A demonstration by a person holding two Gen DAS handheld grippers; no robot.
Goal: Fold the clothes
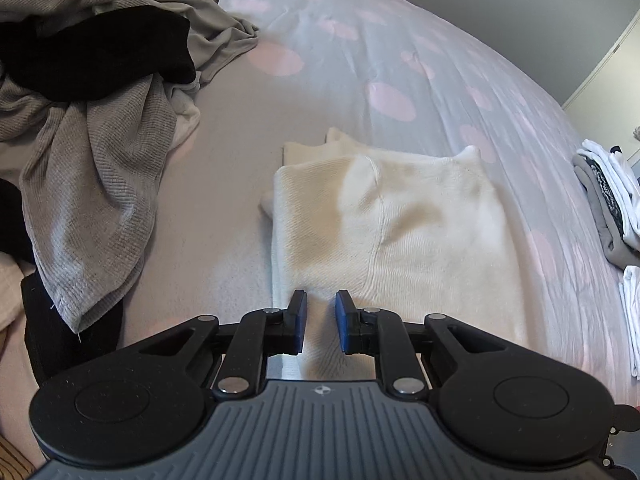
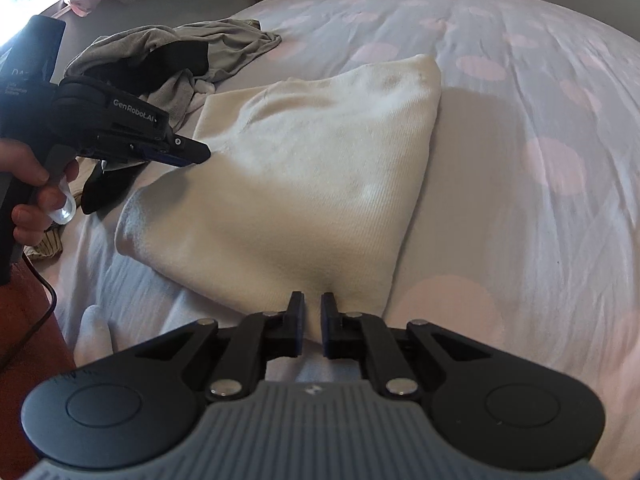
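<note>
A cream knit sweater [image 1: 384, 232] lies folded on the bed, also in the right wrist view [image 2: 304, 184]. My left gripper [image 1: 321, 300] is over the sweater's near left edge, its blue pads a small gap apart with cream fabric running between them. It also shows in the right wrist view [image 2: 196, 156], its tips at the sweater's left edge. My right gripper [image 2: 312, 300] sits at the sweater's near corner, its jaws a narrow gap apart with cream fabric between them.
A heap of grey and black clothes [image 1: 92, 92] lies at the left, also seen in the right wrist view [image 2: 176, 56]. A stack of folded white and grey clothes [image 1: 608, 200] sits at the bed's right edge. The bedsheet [image 2: 520, 120] is pale with pink spots.
</note>
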